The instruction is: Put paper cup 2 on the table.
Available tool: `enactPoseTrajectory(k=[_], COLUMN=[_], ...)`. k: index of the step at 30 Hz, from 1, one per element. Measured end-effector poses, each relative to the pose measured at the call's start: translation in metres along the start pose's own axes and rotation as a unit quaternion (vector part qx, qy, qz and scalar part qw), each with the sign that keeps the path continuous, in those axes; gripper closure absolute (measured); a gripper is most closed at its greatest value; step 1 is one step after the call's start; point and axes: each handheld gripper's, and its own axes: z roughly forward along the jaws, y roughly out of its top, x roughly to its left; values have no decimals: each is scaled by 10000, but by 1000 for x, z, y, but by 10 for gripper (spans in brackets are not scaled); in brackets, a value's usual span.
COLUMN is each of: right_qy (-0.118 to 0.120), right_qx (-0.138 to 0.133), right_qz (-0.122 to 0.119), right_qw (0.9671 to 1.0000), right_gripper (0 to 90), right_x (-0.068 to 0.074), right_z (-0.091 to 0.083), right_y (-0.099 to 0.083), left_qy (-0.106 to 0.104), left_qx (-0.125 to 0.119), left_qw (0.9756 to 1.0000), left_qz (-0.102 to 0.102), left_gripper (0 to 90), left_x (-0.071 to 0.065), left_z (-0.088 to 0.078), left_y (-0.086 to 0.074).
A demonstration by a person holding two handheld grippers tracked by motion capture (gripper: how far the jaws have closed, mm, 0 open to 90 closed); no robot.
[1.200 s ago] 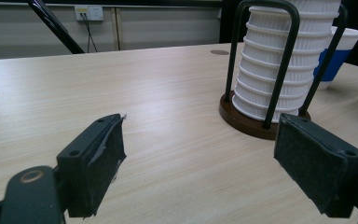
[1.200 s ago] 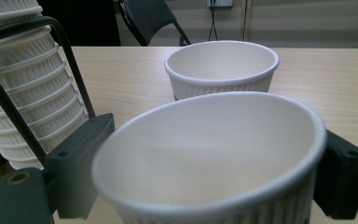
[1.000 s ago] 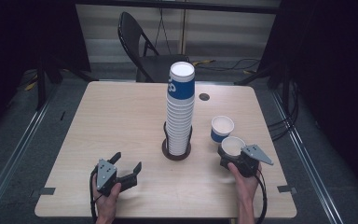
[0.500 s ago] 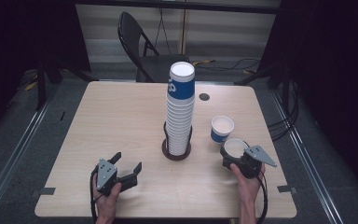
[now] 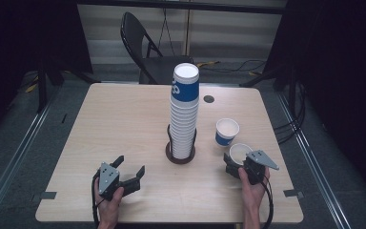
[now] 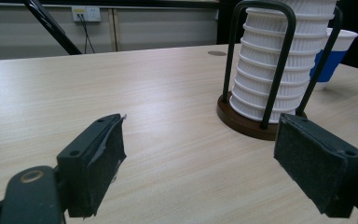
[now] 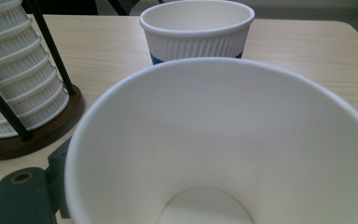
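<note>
Between my right jaws point(image 5: 236, 162) sits a paper cup point(image 7: 223, 140), mouth up and leaning slightly toward my camera, its wall clamped so that I look straight down to its round bottom. Just beyond it, farther from me on the table point(image 5: 124, 124), stands a second cup point(image 5: 227, 131), upright and a little apart from the one I hold. Off to the left of both rises the tall cup stack point(image 5: 185, 112) in its wire holder point(image 6: 261, 70), whose dark round base rests mid-table. My right hand is much the nearer to all of these. My left jaws point(image 5: 129, 172) hang spread wide and empty, low over bare wood, pointing toward the holder. I judge the held cup goes down beside its neighbour.
</note>
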Motion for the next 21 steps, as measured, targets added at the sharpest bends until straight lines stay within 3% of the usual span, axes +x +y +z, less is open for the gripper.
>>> enactPoseTrajectory(k=[12,21], right_qy=[-174,-265], right_qx=[246,244], right_qz=[101,227], right_qw=[9995,9991], right_gripper=[127,128], right_x=[3,11], right_z=[-11,-25], right_y=[-9,-15], left_qy=[1,-18], left_qx=[-17,-28], left_qw=[10000,10000], left_qz=[-4,4], left_gripper=[160,160], left_x=[0,0], left_z=[0,0], left_y=[0,0])
